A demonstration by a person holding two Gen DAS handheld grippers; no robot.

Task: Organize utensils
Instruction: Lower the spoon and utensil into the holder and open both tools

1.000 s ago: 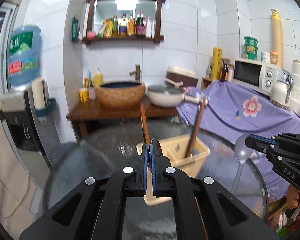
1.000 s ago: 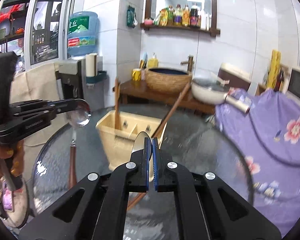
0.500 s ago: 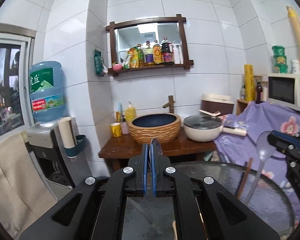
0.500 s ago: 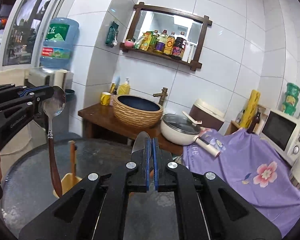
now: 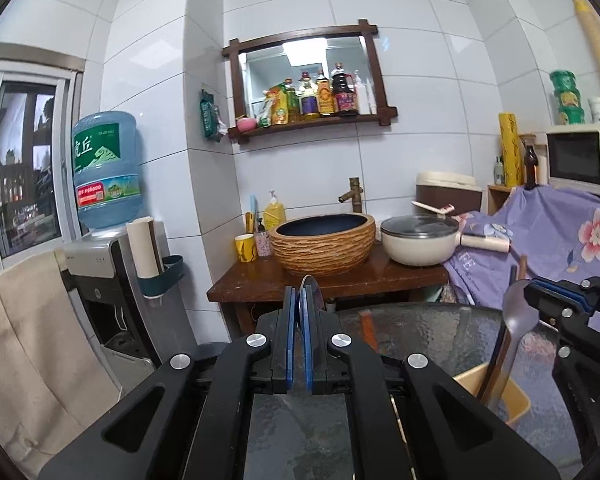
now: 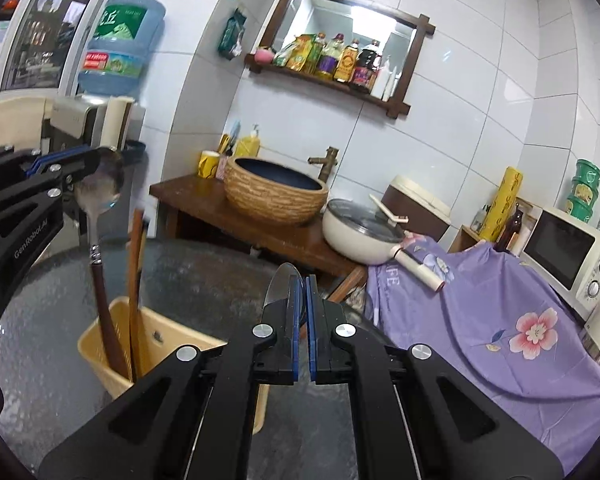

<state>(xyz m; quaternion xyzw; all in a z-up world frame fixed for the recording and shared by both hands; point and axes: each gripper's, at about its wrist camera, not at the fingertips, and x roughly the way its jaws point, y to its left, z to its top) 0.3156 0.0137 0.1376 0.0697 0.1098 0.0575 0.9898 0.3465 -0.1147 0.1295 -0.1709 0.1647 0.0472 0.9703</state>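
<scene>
spoons [image 6: 100, 184]: 2 | chopsticks [image 6: 134, 264]: 1 | holder [image 6: 168, 336]: 1

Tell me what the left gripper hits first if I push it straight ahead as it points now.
Probably the woven basin on the wooden stand; the left gripper, shut on a spoon, points at it across the glass table. Depth is unclear.

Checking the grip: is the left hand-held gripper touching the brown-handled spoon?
Touching. Right wrist view shows the left hand-held gripper pinching the brown-handled spoon by its bowl.
</scene>
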